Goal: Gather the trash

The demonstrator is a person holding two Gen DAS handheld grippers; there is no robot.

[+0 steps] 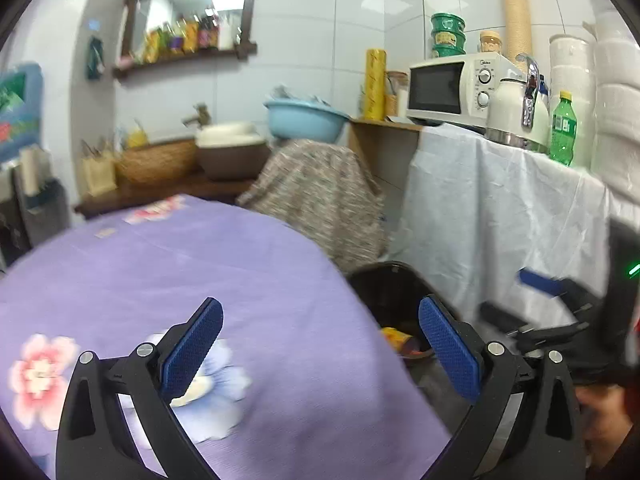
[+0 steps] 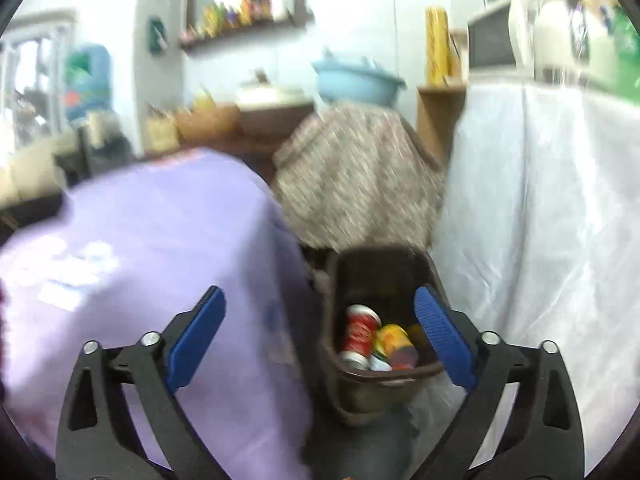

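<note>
Right wrist view: the right gripper [image 2: 320,320] hangs over a dark plastic bin [image 2: 380,380] with its ribbed blue pads [image 2: 196,336] spread wide and nothing between them. The bin is a tapering, roughly rectangular tub standing on the floor, just off the right edge of a table draped in a soft lilac cloth [image 2: 160,260]. Inside it lie the collected cans: a red cylindrical can [image 2: 361,330] with a silvery end, a yellow can [image 2: 394,340] beside it, and a third whose label is too blurred to tell. To the right of the bin hangs a crinkled white sheet [image 2: 540,220]; behind it, a speckled brownish fabric [image 2: 356,184] covers something bulky.

In the left wrist view, the left gripper [image 1: 320,340] is likewise splayed open and empty, its textured blue pads [image 1: 192,352] over the near right corner of the lilac cloth [image 1: 200,264], which is printed with pink and pale blue flowers. The bin [image 1: 392,292] shows past the table's right edge, a bit of yellow can [image 1: 394,338] visible in it. The right gripper [image 1: 560,304] appears blurred at the right, beyond the bin. On the sheet-covered counter [image 1: 500,200] stand a boxy white microwave [image 1: 452,88], a rounded cream kettle [image 1: 518,108] and a green plastic bottle [image 1: 563,128].
</note>
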